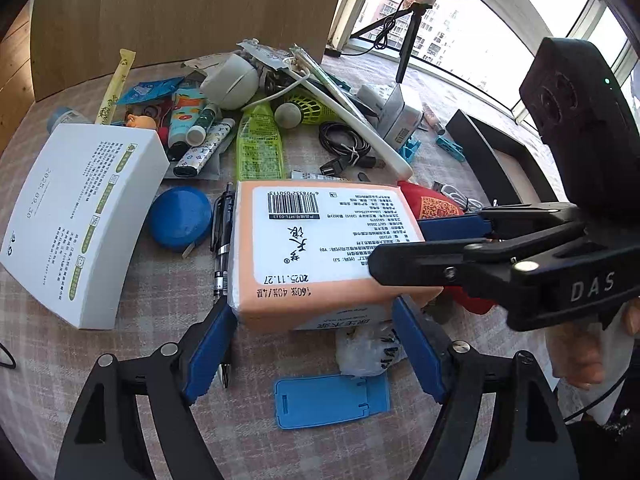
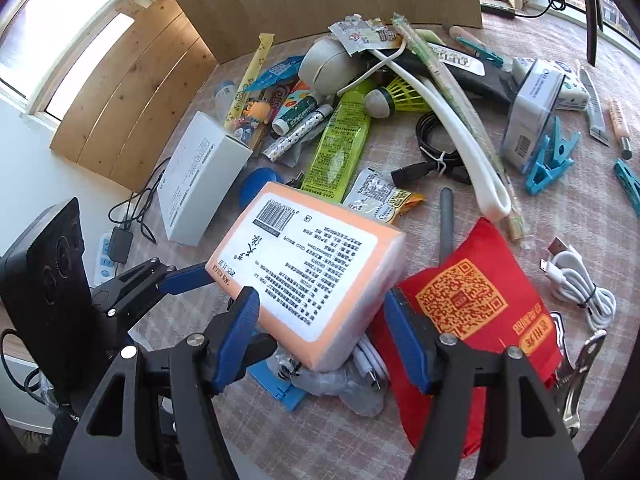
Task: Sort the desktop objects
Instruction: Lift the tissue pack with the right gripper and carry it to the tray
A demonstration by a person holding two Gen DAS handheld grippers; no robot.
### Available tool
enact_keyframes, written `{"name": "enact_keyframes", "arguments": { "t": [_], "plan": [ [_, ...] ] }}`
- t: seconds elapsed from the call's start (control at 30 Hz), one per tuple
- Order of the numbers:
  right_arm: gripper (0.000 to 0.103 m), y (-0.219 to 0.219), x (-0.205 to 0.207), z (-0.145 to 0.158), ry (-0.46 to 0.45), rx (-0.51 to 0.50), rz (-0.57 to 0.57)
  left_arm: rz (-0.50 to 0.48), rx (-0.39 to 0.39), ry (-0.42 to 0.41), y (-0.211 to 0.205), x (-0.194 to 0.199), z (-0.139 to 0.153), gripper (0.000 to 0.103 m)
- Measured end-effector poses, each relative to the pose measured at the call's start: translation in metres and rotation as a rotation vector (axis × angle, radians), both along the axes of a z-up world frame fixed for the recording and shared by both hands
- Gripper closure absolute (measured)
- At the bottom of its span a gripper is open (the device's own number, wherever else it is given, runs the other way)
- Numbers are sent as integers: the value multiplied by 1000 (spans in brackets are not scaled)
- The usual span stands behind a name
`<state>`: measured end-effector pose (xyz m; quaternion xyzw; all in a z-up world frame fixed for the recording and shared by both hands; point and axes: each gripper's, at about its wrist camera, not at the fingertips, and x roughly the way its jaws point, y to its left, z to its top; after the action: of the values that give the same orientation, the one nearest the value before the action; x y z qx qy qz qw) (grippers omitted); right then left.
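In the lower middle of both views lies the tissue pack [image 2: 316, 284], an orange soft pack with a white label, resting on a small heap: a crumpled plastic bag [image 1: 366, 350], a blue phone stand [image 1: 332, 400] and a white cable under it. The right gripper [image 2: 320, 320] has its jaws wide apart, one on each side of the near end of the pack; the pads seem not to press on it. The left gripper [image 1: 312, 332] also stands apart, its blue pads beside the corners of the near edge, and I cannot tell if they touch.

I think the pack is light and soft, with a smooth wrap that can slip, so it will give under the pads. Better to hold it across the short sides, near the middle, and squeeze gently.

Just beside it are the red pouch [image 2: 480, 320] and a pen [image 1: 220, 240]. Farther, toward the top of the frame, are the white box [image 1: 80, 216] and a pile of small things
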<state>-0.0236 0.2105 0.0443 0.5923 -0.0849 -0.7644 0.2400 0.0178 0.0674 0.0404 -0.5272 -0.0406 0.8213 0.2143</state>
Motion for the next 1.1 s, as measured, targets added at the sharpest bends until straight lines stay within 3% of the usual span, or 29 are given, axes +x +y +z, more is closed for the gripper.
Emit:
{"name": "enact_keyframes", "arguments": {
  "t": [0.23, 0.63, 0.87, 1.1],
  "plan": [
    [39, -5, -2, 3, 35, 30, -9, 25, 15, 8, 3, -2, 2, 25],
    [39, 10, 13, 43, 138, 1, -27, 25, 14, 102, 16, 9, 48, 25],
    [39, 53, 34, 68, 200, 15, -114, -60, 14, 147, 56, 15, 68, 25],
    [39, 126, 61, 82, 232, 40, -258, -193, 51, 171, 125, 18, 81, 25]
  ]
}}
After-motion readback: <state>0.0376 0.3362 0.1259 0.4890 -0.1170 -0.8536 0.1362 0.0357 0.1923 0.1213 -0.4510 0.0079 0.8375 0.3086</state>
